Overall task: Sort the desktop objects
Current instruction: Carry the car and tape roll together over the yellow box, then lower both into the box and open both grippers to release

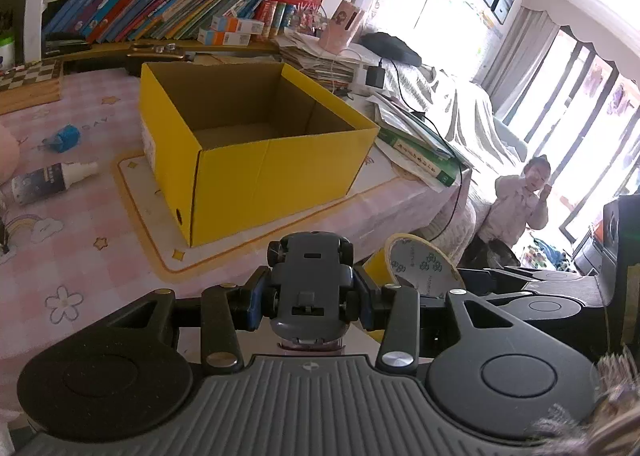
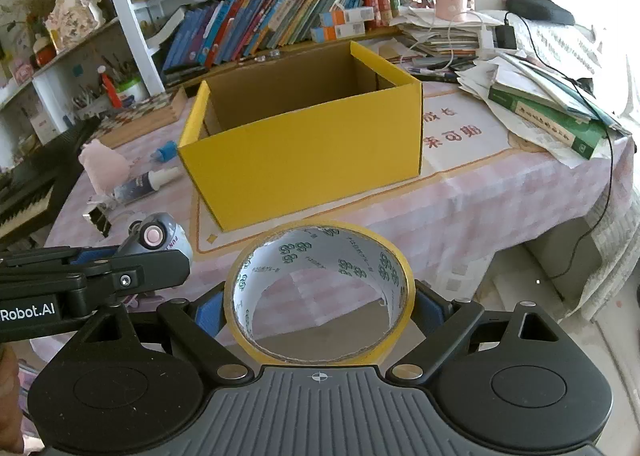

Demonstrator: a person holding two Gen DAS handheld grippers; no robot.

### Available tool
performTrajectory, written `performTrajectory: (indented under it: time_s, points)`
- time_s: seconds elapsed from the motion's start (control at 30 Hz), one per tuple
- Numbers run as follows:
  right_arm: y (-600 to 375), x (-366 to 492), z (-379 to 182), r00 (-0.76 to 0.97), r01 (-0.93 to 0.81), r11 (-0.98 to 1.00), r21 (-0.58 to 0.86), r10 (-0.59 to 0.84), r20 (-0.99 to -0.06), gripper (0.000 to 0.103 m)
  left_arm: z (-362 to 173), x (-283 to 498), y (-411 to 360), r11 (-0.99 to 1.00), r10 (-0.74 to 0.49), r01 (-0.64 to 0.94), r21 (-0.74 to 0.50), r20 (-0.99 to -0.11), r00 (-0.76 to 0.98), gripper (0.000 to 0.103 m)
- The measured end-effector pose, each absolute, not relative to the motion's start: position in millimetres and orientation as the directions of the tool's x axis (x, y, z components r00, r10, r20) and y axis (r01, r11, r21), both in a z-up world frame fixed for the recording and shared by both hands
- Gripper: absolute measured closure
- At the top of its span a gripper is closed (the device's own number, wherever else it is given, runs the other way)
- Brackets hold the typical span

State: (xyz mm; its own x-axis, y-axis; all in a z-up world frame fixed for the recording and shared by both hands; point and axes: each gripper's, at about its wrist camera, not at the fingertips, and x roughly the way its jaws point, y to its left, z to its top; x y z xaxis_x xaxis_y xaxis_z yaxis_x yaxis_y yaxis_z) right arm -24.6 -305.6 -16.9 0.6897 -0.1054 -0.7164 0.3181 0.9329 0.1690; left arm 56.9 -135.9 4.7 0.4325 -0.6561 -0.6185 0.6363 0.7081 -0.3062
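Observation:
An open yellow cardboard box (image 1: 276, 172) stands empty on the pink tablecloth; it also shows in the right wrist view (image 2: 312, 160). My left gripper (image 1: 308, 296) is shut on a grey toy car (image 1: 310, 276), underside up, held in front of the box; the car also shows in the right wrist view (image 2: 160, 240). My right gripper (image 2: 318, 308) is shut on a yellow tape roll (image 2: 320, 292), held above the table's near edge. The roll also shows in the left wrist view (image 1: 420, 264).
A white bottle (image 1: 52, 180), a blue object (image 1: 66, 138), a pink soft toy (image 2: 106, 166) and a binder clip (image 2: 98, 218) lie left of the box. A green book (image 2: 548, 120) and papers pile up at the right. Bookshelves stand behind. A child (image 1: 520, 200) sits beyond the table.

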Motion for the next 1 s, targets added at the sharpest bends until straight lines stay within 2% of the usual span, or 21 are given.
performTrajectory:
  time_s: [0.4, 0.67, 0.83, 1.0]
  points:
    - [-349, 15, 0, 0.739, 0.19, 0.971, 0.147, -0.042, -0.673, 0.011, 32, 86, -174, 0.728, -0.657, 0.624, -0.283, -0.55, 0.516, 0.063]
    - [-372, 54, 33, 0.815, 0.04, 0.997, 0.072, 0.009, -0.58, 0.011, 69, 113, -191, 0.75, -0.644, 0.615, -0.241, -0.474, 0.6, 0.063]
    - [-383, 87, 44, 0.837, -0.066, 0.998, -0.002, 0.054, -0.545, 0.011, 79, 137, -203, 0.777, -0.606, 0.604, -0.178, -0.472, 0.64, 0.063]
    - [-387, 124, 43, 0.827, -0.177, 0.98, -0.088, 0.1, -0.553, 0.011, 75, 169, -216, 0.798, -0.564, 0.589, -0.129, -0.506, 0.653, 0.063]
